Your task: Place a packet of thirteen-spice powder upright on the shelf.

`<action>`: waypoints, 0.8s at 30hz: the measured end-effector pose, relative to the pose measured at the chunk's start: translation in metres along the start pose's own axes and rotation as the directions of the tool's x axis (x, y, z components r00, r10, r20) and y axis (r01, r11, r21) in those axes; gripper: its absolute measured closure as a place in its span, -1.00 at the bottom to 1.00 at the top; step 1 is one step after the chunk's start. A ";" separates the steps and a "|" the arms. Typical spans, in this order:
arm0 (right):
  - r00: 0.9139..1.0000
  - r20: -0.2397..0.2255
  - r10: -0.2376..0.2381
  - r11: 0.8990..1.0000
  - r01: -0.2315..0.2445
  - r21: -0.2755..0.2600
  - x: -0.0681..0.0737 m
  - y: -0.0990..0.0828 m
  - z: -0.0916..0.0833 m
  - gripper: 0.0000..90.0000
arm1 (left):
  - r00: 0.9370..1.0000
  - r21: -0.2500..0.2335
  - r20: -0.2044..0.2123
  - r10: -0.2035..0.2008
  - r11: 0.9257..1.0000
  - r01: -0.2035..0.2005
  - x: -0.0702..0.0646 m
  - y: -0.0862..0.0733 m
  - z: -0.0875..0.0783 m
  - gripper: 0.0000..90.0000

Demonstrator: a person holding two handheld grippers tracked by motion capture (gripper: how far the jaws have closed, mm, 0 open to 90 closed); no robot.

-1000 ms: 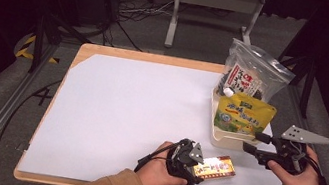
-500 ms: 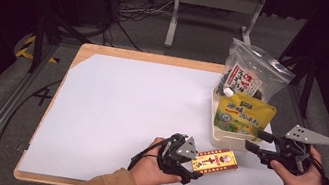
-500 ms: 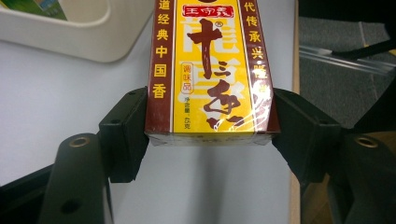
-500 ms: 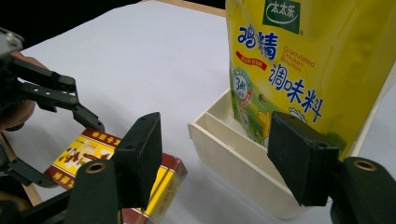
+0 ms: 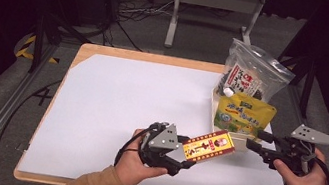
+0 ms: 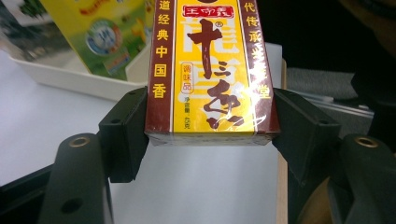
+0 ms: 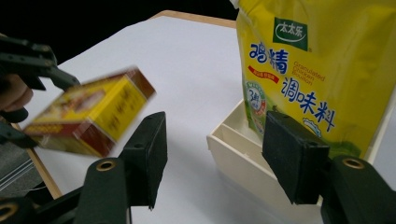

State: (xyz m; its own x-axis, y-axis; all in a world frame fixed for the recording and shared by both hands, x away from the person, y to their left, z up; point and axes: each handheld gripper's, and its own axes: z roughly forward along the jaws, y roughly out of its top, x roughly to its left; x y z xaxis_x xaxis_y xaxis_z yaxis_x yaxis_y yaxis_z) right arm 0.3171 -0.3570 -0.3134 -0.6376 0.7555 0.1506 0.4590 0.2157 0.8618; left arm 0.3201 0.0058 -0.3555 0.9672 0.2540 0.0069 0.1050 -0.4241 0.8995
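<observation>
A yellow-and-maroon box [image 5: 208,146], glossy film-wrapped card with sharp corners, is clamped by its end in the left hand-held gripper [image 5: 185,163], lifted off the white tabletop [image 5: 116,94]. The right hand-held gripper [image 5: 255,140], just been closing, is empty, jaws wide, beside the tray [image 5: 240,144] holding a yellow pouch [image 5: 244,115]. Open room is left of the box.

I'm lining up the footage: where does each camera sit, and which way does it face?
High view: above the person's side, looking forward and down on the table; both forearms, left gripper and right gripper show.
Left gripper view: rides the left gripper, looking along its jaws, shut on the box, toward the tray.
Right gripper view: rides the right gripper, jaws just closing with nothing between, facing the yellow pouch.
Shared: all three show box, pouch and tray.
</observation>
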 end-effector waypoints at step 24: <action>1.000 -0.024 0.000 1.000 0.000 0.019 0.010 0.018 -0.012 -0.03 | 0.991 -0.256 -0.136 -0.007 0.966 -0.029 0.003 -0.016 -0.029 -0.27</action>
State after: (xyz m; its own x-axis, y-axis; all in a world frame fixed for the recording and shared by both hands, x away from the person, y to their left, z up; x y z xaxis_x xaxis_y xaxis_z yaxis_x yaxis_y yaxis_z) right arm 0.3118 -0.3526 -0.2905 -0.6518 0.7408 0.1623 0.4709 0.2276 0.8523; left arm 0.3146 0.0384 -0.3569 0.9260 0.3726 0.0603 0.0143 -0.1942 0.9809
